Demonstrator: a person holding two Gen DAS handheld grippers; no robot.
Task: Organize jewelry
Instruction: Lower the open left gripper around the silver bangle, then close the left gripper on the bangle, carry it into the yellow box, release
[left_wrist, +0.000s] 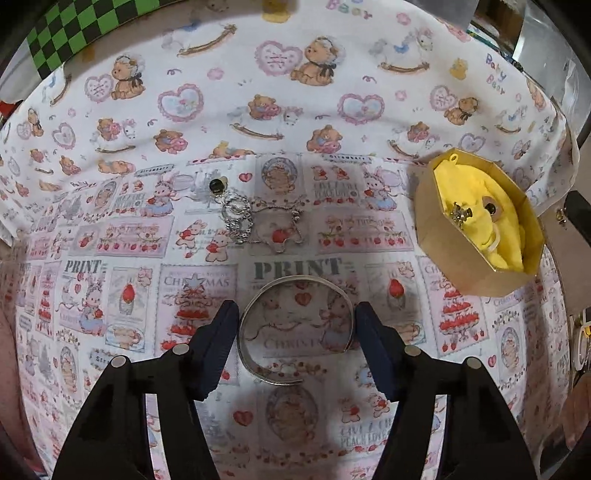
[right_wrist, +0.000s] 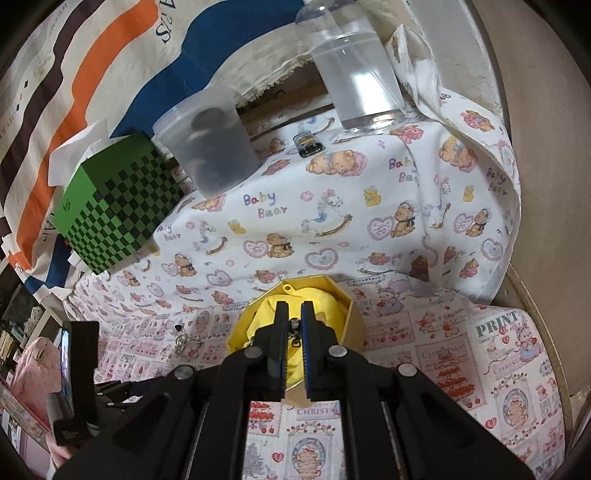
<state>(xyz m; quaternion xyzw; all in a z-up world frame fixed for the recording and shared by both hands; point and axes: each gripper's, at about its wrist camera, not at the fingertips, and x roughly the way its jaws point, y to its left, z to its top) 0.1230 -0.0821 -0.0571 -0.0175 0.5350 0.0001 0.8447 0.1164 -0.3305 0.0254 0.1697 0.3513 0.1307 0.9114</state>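
right tongs (right_wrist: 293, 321), pressed together over the gold box (right_wrist: 354, 325), hide its contents; whether they pinch anything is unclear. left tongs (left_wrist: 297, 317) gape around a thin silver bangle (left_wrist: 295, 332), lying mid-bench, untouched.

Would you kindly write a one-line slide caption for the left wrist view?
Left gripper open around a silver bangle on the printed cloth, chains beyond, gold box at right.

Both grippers are showing matte black, angular finger arms studded with round silver pivot bolts (lower frame), the right gripper (right_wrist: 293, 319) carrying ribbed blue pads.
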